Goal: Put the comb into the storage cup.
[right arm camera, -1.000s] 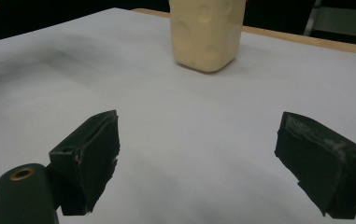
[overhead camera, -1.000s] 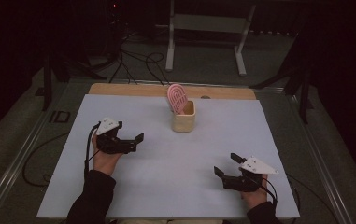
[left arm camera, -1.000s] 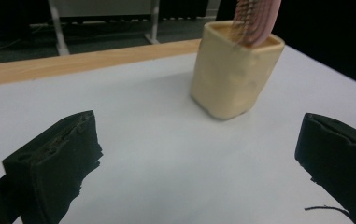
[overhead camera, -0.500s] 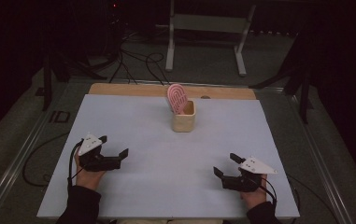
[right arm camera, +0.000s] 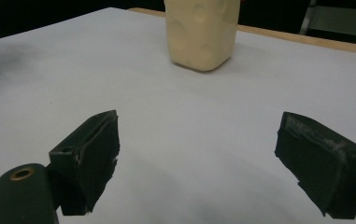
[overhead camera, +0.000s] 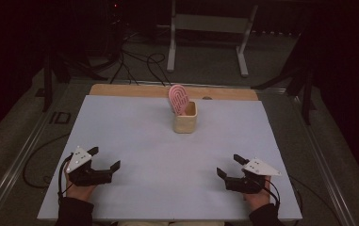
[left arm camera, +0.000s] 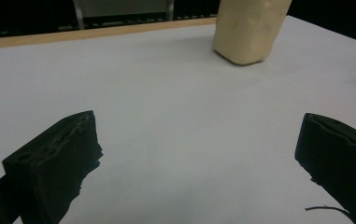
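Observation:
A cream square cup (overhead camera: 185,120) stands at the far middle of the white table (overhead camera: 134,136), with a pink ribbed paddle-shaped thing (overhead camera: 179,99) standing in it. My left gripper (overhead camera: 104,158) rests open near the front left edge, nothing between its jaws. At the front right, my right gripper (overhead camera: 229,166) is open and holds nothing. The left gripper view (left arm camera: 199,158) shows the cup (left arm camera: 248,28) far off at the upper right. Ahead of the right gripper (right arm camera: 199,158) the cup (right arm camera: 201,32) stands at the top centre.
A wooden strip (overhead camera: 120,89) runs along the table's far edge. Behind it, a metal stand (overhead camera: 205,33) and loose cables (overhead camera: 134,61) lie on the dark floor. Bare white table surface spreads between the grippers and the cup.
My left gripper has pulled back toward the front left edge of the table, away from the cup. The right gripper has stayed put.

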A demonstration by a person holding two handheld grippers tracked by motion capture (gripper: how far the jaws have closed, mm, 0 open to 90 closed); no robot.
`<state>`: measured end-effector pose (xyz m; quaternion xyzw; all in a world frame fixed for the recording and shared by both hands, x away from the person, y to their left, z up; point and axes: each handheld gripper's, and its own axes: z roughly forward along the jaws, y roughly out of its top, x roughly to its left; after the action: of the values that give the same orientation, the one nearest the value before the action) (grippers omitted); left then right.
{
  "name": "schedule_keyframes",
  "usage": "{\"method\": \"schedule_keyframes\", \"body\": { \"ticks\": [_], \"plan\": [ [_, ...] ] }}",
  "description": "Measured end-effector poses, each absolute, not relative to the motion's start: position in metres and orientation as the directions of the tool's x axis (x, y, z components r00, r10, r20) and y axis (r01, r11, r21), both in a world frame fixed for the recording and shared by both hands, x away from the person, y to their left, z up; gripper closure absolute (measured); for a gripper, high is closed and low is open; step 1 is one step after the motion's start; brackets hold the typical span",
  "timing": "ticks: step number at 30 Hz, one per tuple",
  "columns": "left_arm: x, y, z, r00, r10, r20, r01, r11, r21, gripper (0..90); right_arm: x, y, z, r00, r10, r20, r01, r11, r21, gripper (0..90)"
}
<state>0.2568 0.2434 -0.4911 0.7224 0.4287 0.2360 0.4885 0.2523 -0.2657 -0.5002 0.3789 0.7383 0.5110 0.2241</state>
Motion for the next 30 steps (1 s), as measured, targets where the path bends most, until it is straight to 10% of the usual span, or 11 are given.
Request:
{"method": "schedule_keyframes", "body": {
  "ticks": [30],
  "plan": [
    [0.237,0.252,-0.490,0.443,0.897,0.015,0.308,-0.168,0.936,0.3,0.253,-0.286,-0.495,-0.567,0.823,0.034,0.290,0.161,0.943,9.5]
  ]
}}
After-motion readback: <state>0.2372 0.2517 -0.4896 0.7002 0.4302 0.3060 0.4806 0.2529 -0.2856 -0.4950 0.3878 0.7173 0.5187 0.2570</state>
